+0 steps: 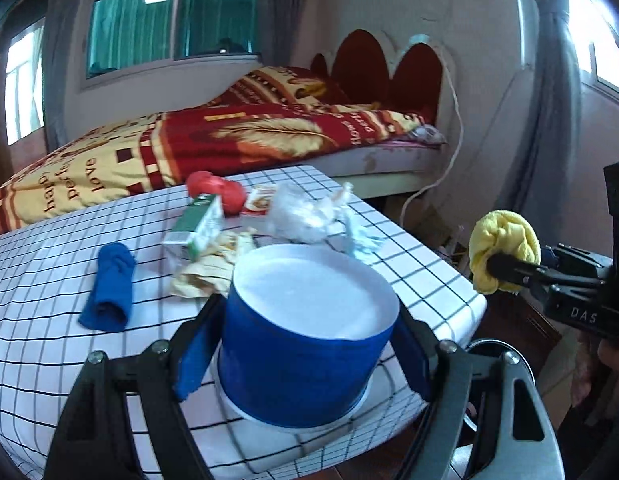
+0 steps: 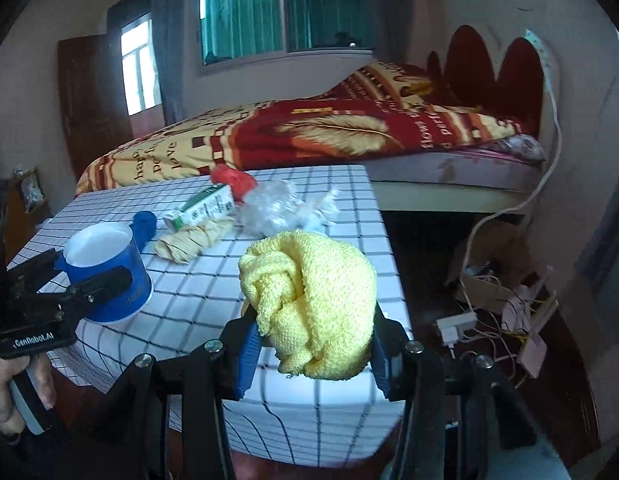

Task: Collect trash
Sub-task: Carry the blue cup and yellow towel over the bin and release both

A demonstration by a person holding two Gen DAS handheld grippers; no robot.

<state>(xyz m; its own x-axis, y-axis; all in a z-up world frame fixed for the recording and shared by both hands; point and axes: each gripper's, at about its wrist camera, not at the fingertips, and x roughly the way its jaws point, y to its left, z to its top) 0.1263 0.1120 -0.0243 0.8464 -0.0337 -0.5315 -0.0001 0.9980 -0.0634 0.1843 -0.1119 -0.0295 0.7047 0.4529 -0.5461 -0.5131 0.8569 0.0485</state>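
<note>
My left gripper (image 1: 305,354) clamps the blue paper cup (image 1: 305,344) by its sides, jaws wide around it, cup upright with white inside showing, held over the near edge of the table (image 1: 49,272); same cup seen from my right camera at far left (image 2: 109,268), my hand (image 2: 13,396) on the handle below it; my right gripper (image 2: 313,354) is closed narrow on a bunched yellow cloth (image 2: 313,300), blue pads pressing both sides; from the left camera that cloth (image 1: 503,250) hangs off the table's right side, over the floor; rest of the trash sits on the checked tablecloth toward the far side: green-and-white carton (image 1: 197,224) lying on its side, crumpled beige paper (image 1: 207,268) just beside it and touching the cup's far side in view, clear crumpled plastic (image 1: 305,212) behind the cup, red lump (image 1: 217,192) at the far edge, red-and-white pack (image 1: 259,204) next to it; rolled blue cloth (image 1: 109,292) lies left of the cup, apart from the pile; bed (image 1: 229,136) with red-and-yellow blanket behind the table; white cable (image 2: 505,208) and clutter on the floor at right.
</note>
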